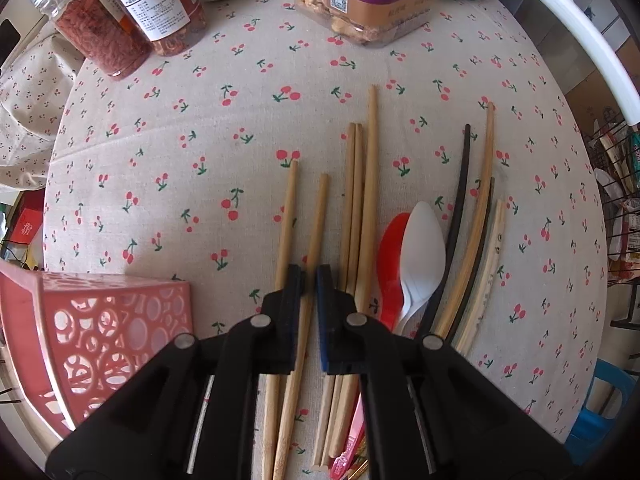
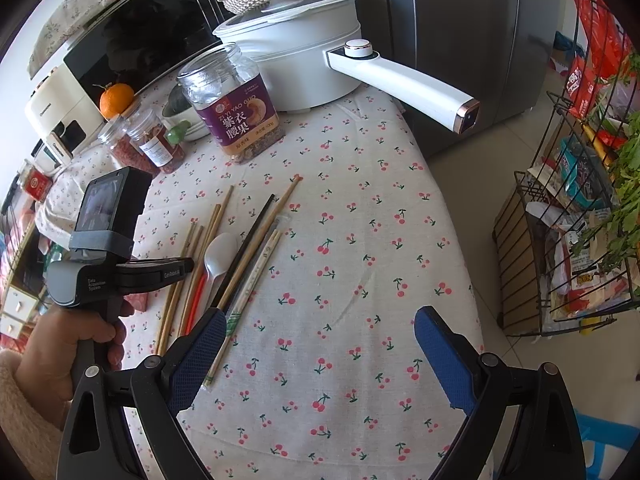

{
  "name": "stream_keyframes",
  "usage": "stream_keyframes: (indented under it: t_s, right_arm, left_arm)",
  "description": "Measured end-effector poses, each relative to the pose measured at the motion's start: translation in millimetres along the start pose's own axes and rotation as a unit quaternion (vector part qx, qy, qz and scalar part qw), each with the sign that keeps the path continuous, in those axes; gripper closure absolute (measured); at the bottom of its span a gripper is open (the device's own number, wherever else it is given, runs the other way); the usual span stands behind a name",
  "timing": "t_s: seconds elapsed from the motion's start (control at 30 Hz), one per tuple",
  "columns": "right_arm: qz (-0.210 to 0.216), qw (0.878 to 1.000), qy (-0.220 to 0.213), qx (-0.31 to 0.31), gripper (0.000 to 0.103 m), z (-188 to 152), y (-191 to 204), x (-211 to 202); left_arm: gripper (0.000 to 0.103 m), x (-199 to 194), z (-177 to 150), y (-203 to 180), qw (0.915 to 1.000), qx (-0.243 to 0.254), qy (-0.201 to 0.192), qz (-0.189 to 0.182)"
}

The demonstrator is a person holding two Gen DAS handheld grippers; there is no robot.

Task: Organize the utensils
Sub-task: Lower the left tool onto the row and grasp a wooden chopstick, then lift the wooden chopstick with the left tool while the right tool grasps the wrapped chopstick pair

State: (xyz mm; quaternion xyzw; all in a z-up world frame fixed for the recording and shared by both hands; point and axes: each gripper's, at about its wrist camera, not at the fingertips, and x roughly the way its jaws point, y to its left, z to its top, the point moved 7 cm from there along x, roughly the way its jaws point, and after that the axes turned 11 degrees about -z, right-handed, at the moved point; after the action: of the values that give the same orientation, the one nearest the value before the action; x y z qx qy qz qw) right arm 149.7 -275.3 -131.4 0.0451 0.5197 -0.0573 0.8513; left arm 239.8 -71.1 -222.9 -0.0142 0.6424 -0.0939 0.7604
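Several wooden chopsticks [image 1: 360, 200] lie side by side on the cherry-print tablecloth [image 1: 200, 140], with a white spoon [image 1: 422, 248], a red spoon [image 1: 390, 264], a black chopstick [image 1: 460, 208] and a paper-wrapped pair [image 1: 490, 264] to their right. My left gripper [image 1: 310, 278] points straight down and is shut on one wooden chopstick [image 1: 318, 216], which still rests on the cloth. A pink perforated holder [image 1: 92, 336] stands at its left. My right gripper [image 2: 320, 320] hovers open over bare cloth, just right of the utensils [image 2: 224, 256], with nothing between its fingers.
Two spice jars [image 1: 120, 28] and a cashew jar [image 2: 236, 108] stand at the back of the table. A white pot [image 2: 296, 52] pokes its long handle [image 2: 404, 80] over the right edge. A wire rack [image 2: 568, 216] and a blue stool [image 1: 600, 412] stand on the floor.
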Motion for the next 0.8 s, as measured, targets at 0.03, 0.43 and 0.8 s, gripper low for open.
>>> stream_keyframes:
  t_s: [0.03,0.43,0.8]
  right_arm:
    - [-0.001,1.0,0.001,0.001,0.007,0.4,-0.3,1.3]
    - [-0.004,0.999,0.03,0.014,0.007,5.6,8.7,31.0]
    - [0.041,0.993,0.112,0.024,0.049,0.5,50.5,98.6]
  left_arm:
    - [0.095,0.3,-0.1,0.3,1.0,-0.002,-0.002,0.001]
    - [0.096,-99.4,-48.8,-3.9,0.9884,0.042,-0.126,-0.073]
    - [0.096,-147.9,-78.7,7.3,0.9673,0.048,-0.201,-0.147]
